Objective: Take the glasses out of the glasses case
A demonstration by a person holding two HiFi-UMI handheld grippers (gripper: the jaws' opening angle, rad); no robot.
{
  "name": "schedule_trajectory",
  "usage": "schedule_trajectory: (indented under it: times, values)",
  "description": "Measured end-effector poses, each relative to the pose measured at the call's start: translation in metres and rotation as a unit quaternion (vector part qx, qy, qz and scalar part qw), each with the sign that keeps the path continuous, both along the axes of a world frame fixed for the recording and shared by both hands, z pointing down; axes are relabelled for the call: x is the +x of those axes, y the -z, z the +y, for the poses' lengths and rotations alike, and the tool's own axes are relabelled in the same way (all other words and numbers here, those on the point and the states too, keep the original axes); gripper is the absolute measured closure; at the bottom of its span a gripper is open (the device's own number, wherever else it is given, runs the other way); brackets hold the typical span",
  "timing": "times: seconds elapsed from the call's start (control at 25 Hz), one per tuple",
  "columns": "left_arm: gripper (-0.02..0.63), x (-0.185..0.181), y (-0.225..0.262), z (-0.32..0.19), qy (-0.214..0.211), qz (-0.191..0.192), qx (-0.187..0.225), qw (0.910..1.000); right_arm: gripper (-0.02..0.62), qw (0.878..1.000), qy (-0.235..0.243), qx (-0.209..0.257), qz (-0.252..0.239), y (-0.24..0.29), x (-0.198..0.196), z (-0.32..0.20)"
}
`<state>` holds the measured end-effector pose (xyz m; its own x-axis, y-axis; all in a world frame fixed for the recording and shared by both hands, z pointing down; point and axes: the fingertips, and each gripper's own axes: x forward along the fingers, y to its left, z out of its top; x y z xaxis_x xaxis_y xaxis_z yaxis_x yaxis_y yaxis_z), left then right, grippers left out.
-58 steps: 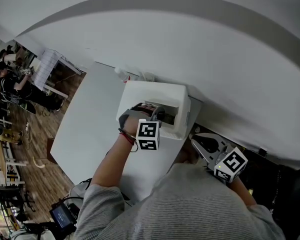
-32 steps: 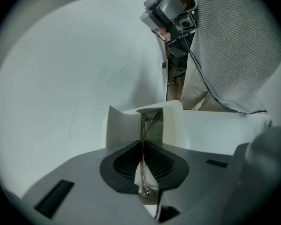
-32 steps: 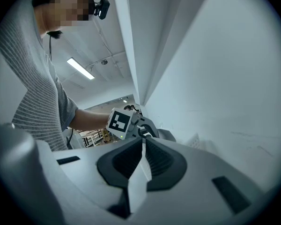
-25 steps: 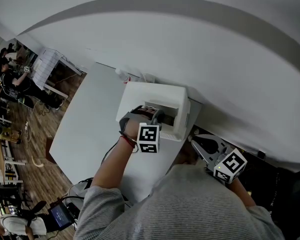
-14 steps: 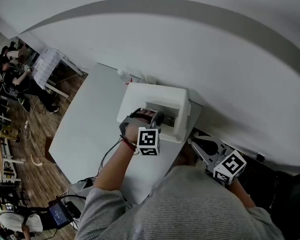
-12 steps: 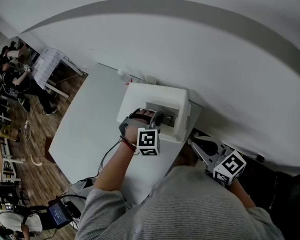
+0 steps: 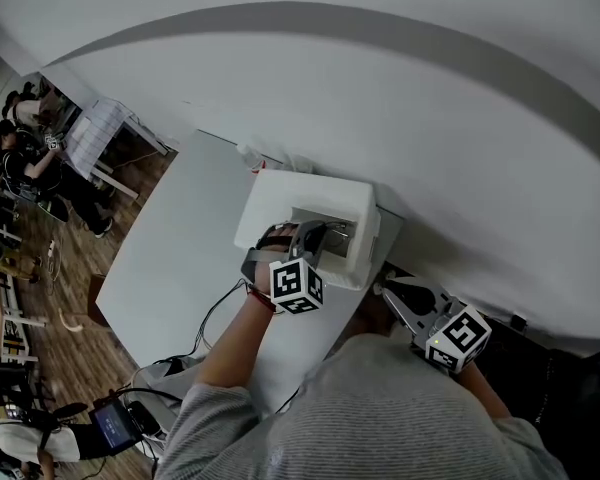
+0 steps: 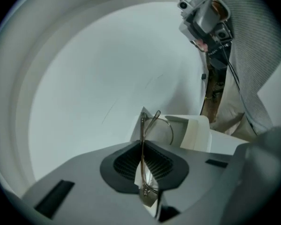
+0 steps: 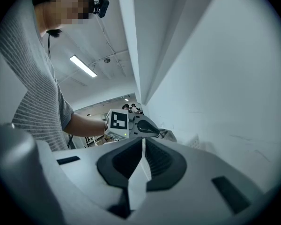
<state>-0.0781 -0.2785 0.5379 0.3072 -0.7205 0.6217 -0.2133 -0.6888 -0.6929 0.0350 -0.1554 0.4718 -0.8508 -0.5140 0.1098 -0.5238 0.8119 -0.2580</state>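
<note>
The glasses (image 8: 142, 125), a thin wire-framed pair, stand on edge between the pads of the left tongs (image 8: 143, 145), which are clenched on the frame. One thin bar runs straight down through the narrow slit between the pads, and the rounded rim of a lens curves out past the tips on the right. Just beyond those tips, lower and a little to the right, is the white case (image 8: 194, 134), its open hollow facing up; from here I cannot tell whether any part of the glasses touches it. In the head view the case (image 7: 280, 203) sits by the far edge of the desk (image 7: 180, 238), toward the far right corner and close against the pale wall (image 7: 380, 98). The left tongs (image 7: 316, 234) reach over the near rim of the case, tilted downward into its hollow; the glasses are too fine to make out from this height. The right tongs (image 7: 383, 286) hang beyond the desk's right edge, well apart from the case and the glasses, pointing roughly level along the wall. In their own view the right tongs (image 9: 143, 143) are clenched with nothing between the pads, and the left tongs' marker cube shows ahead of them.
</note>
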Motion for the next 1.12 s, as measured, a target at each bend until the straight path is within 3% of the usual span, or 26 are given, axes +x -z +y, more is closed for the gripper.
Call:
schedule_trajectory:
  times: [0.2, 0.72, 1.0, 1.12]
  values:
    - [0.574, -0.002, 0.012, 0.001, 0.051, 0.106, -0.005, 0.9931, 0.581, 1.000, 0.003, 0.002, 0.002, 0.001, 0.000, 0.001]
    - [0.574, -0.014, 0.033, 0.006, 0.092, 0.231, -0.004, 0.9684, 0.581, 1.000, 0.018, 0.002, 0.006, -0.003, -0.005, 0.005]
    - [0.574, -0.018, 0.043, 0.009, 0.121, 0.315, -0.014, 0.9412, 0.581, 1.000, 0.020, 0.007, 0.013, 0.002, -0.007, 0.005]
    - [0.574, -0.023, 0.048, 0.008, 0.136, 0.365, -0.018, 0.9206, 0.581, 1.000, 0.025, 0.007, 0.015, 0.002, -0.009, 0.007]
